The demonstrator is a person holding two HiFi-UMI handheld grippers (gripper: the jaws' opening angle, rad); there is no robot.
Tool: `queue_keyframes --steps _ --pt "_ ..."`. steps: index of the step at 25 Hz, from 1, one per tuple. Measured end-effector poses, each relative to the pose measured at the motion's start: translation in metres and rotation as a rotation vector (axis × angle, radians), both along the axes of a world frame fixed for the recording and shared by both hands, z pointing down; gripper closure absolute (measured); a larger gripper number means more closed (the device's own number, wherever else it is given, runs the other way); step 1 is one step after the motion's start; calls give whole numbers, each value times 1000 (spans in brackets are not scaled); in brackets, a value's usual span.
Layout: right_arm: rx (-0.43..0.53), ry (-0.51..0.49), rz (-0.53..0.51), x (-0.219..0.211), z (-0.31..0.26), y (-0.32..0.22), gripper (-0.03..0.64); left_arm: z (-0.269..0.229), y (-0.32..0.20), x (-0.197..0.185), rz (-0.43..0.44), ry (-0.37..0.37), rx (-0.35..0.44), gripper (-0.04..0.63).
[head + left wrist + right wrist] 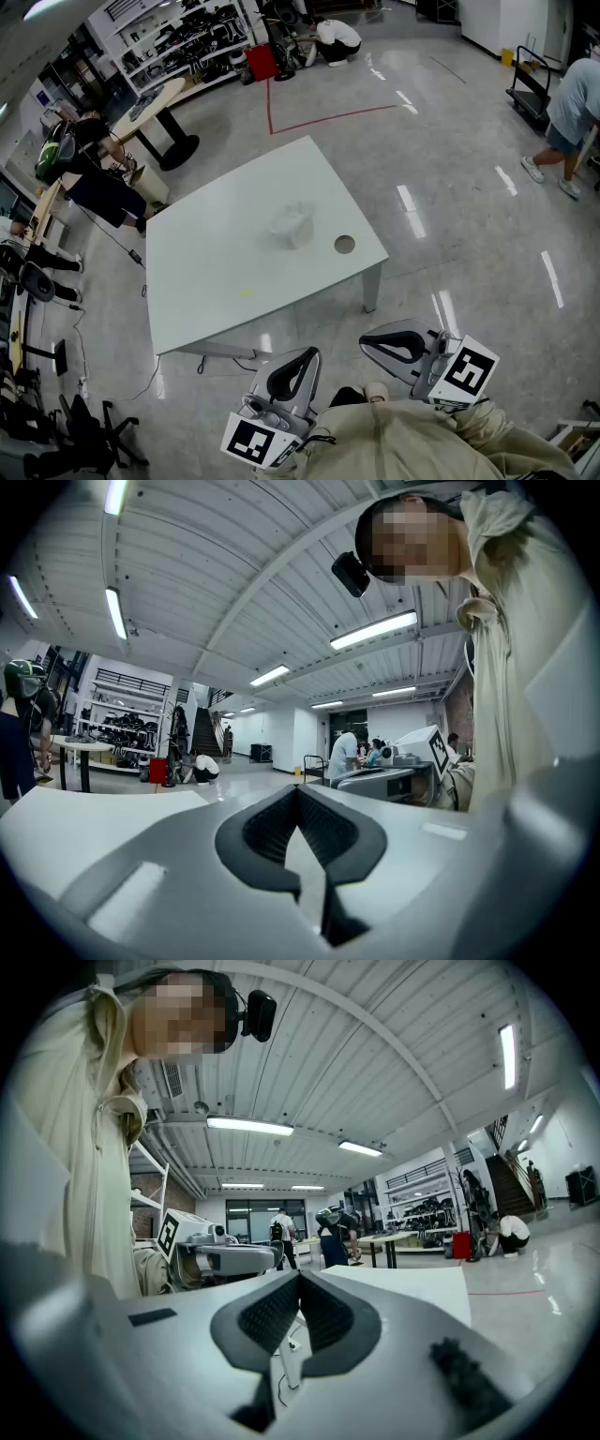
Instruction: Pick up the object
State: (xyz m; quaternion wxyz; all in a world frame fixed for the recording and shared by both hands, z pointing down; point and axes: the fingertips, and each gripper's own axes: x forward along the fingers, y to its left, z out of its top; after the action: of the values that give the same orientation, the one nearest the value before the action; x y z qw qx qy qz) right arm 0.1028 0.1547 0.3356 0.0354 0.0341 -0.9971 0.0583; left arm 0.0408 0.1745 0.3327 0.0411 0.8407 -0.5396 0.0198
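Head view. A white table (216, 272) stands on a glossy floor (450, 141). The crumpled whitish object (293, 225) lies on the tabletop towards its right side, just beside a round disc (344, 245). The left gripper (314, 352) and right gripper (365, 341) hang close to the person's torso, short of the table's near edge and well apart from the object. Both pairs of jaws are pressed together, with nothing between them.

A white table (216, 272) stands on a glossy floor (450, 141) marked with red tape (328, 120)
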Motion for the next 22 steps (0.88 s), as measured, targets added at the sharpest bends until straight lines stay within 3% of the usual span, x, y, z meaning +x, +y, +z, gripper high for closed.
queue_keyframes --steps 8,22 --pt "-8 -12 24 -17 4 -29 612 6 -26 -17 14 -8 -2 589" --pt "20 18 84 -96 -1 -118 612 7 -116 -95 63 -3 9 589"
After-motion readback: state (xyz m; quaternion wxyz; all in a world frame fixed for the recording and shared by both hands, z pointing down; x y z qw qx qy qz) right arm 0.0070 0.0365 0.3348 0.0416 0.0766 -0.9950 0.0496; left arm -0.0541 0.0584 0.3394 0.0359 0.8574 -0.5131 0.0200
